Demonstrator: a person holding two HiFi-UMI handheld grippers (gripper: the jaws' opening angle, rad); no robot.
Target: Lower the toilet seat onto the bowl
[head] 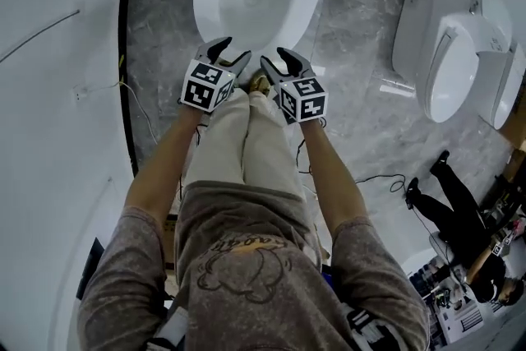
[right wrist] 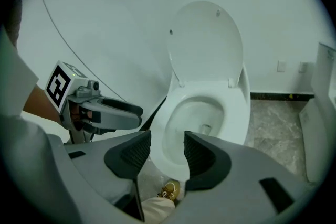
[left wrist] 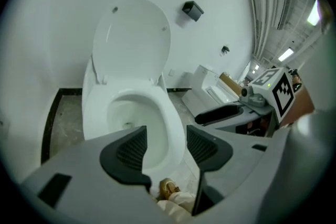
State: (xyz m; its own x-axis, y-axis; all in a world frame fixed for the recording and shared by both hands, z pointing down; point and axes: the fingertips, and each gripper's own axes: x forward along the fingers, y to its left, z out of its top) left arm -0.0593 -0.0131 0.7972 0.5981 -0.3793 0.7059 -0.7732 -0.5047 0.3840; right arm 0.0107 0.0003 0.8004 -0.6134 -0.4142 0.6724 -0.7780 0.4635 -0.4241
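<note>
Plainly upright, toilet seat (left wrist: 131, 42) — long axis vertical, above bowl (left wrist: 171, 118).

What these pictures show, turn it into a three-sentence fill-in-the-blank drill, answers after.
The toilet seat stands ____, not lowered onto the bowl.
The left gripper and the right gripper both have ____ jaws, gripping nothing.
Below the bowl's front edge, a tan ____ shows between the left gripper's jaws.
Missing words: upright; open; shoe.
</note>
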